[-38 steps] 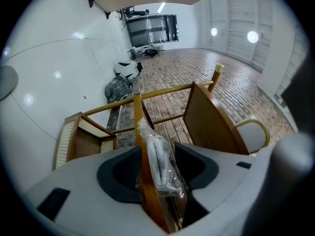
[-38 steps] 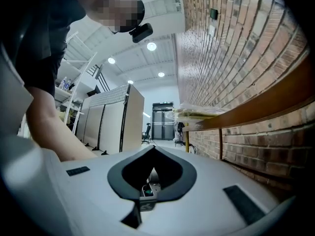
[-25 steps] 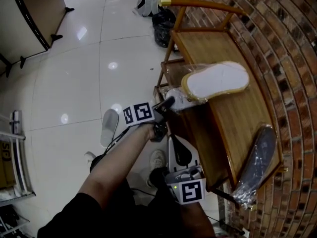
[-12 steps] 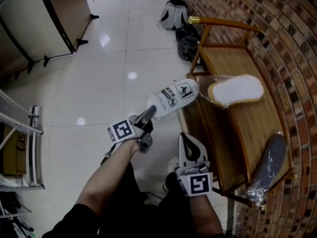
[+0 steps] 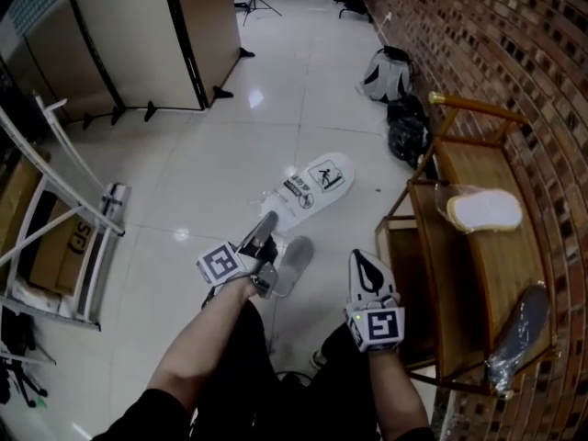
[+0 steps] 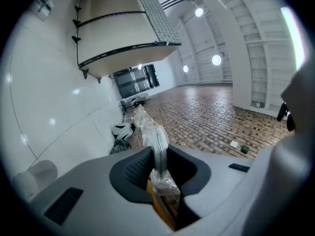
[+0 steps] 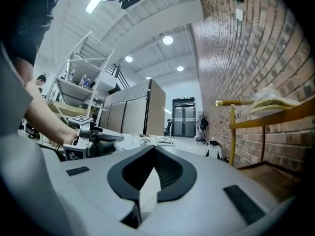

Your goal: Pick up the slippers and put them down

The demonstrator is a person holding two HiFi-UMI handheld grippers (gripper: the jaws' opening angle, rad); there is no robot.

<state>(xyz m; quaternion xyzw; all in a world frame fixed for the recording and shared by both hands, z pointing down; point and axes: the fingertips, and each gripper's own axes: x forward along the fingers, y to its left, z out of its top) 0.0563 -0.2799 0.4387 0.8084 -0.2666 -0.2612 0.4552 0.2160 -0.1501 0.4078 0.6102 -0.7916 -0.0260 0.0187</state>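
My left gripper (image 5: 269,220) is shut on the heel end of a white plastic-wrapped slipper (image 5: 312,186) and holds it out above the white floor. In the left gripper view this slipper (image 6: 156,144) stands edge-on between the pads. My right gripper (image 5: 368,269) is shut and empty, pointing forward beside the wooden bench (image 5: 464,274). A second pale slipper (image 5: 484,210) in plastic lies on the bench top, and a dark wrapped one (image 5: 519,333) lies at the bench's near end. The right gripper view shows its jaws (image 7: 152,176) closed together and the pale slipper (image 7: 273,103) up on the bench.
A grey slipper (image 5: 289,265) lies on the floor just under my left gripper. A backpack (image 5: 386,73) and a black bag (image 5: 404,131) sit by the brick wall (image 5: 514,53). Partition panels (image 5: 138,35) stand far left, a metal rack (image 5: 55,237) near left.
My left gripper has carried the white slipper away from the bench, leftward and out over the floor. The right gripper has also drawn back from the bench.
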